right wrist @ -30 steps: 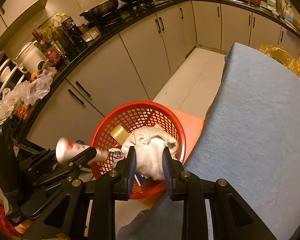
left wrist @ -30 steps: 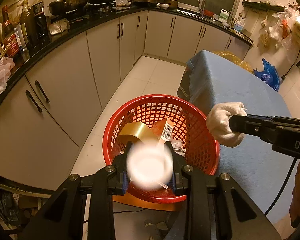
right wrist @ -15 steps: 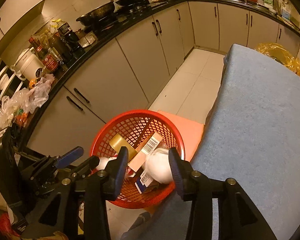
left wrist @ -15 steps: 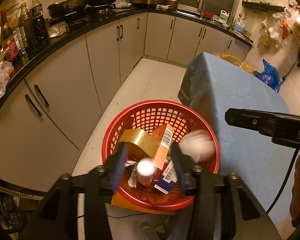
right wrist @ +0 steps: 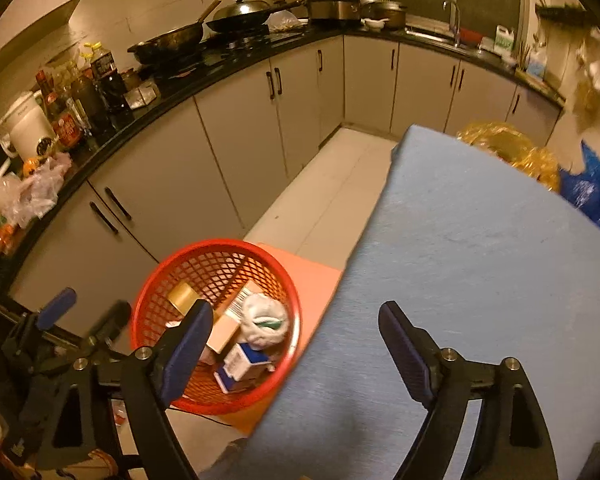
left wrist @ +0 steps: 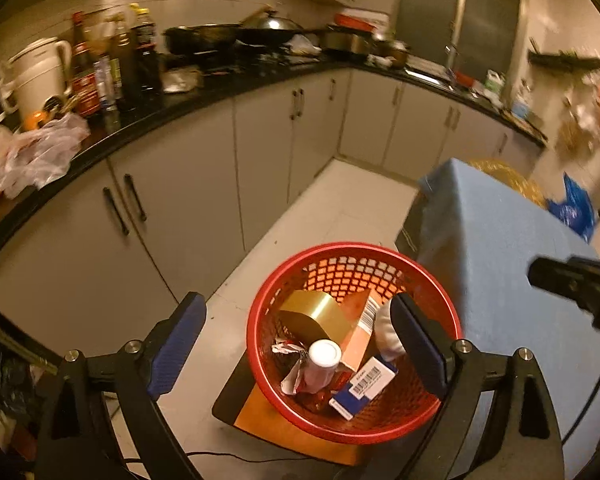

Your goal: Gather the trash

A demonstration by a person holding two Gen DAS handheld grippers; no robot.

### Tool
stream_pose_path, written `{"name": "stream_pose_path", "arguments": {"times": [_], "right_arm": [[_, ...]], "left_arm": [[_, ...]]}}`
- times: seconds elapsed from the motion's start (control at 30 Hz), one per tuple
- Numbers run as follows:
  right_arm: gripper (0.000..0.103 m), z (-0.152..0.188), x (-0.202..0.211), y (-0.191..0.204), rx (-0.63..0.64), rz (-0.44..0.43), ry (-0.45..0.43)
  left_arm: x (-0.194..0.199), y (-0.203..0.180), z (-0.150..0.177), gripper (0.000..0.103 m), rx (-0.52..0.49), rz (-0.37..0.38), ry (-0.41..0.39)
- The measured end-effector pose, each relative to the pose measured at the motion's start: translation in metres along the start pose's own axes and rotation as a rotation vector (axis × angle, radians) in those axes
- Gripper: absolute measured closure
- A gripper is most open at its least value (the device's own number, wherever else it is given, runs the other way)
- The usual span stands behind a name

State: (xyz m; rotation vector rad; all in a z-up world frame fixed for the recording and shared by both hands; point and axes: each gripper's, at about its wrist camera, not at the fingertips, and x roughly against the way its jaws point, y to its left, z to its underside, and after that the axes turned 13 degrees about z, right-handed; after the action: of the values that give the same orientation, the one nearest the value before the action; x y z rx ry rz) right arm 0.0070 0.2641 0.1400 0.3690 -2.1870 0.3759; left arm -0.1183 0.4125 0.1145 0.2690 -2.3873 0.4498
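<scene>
A red mesh basket [left wrist: 440, 292] [right wrist: 156, 276] stands on an orange board beside the blue-covered table. Inside lie a white-capped bottle [left wrist: 323, 364], a gold tape roll [left wrist: 314, 314], an orange carton [left wrist: 360, 328], a blue and white box [left wrist: 364, 382] [right wrist: 246, 364] and a white cloth wad [left wrist: 386, 334] [right wrist: 262, 318]. My left gripper [left wrist: 300, 344] hangs above the basket, jaws opening wide, nothing between them. My right gripper [right wrist: 296, 344] is over the table edge by the basket, jaws opening too, nothing held.
The blue table [right wrist: 480, 260] fills the right side. Grey cabinets [left wrist: 188, 200] under a black counter with bottles, a kettle [left wrist: 36, 76], pans and plastic bags run along the left and back. A white tiled floor aisle [left wrist: 332, 204] lies between. Yellow and blue bags [right wrist: 588, 188] sit beyond the table.
Both grippers opened. The left let go of the white-capped bottle and the right let go of the white cloth wad; both dropped into the basket. Both cameras tilted up a little.
</scene>
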Motion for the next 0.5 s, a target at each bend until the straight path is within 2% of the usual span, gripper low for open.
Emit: {"name": "stream_pose_path", "arguments": {"times": [0.13,0.3,0.5], "right_arm": [[0.013,0.006,0.006,0.0,0.023,0.007,0.002],[0.011,0.016,0.022,-0.001,0.064,0.011,-0.036],[0.008,0.037,0.045,-0.013,0.103,0.012,-0.076]], "left_arm": [[0.003,0.002,0.001,0.01,0.038,-0.019,-0.001],[0.015,-0.001,0.002,0.01,0.04,-0.054,-0.012],[0.034,-0.005,0.008,0.01,0.109,-0.098,-0.014]]}}
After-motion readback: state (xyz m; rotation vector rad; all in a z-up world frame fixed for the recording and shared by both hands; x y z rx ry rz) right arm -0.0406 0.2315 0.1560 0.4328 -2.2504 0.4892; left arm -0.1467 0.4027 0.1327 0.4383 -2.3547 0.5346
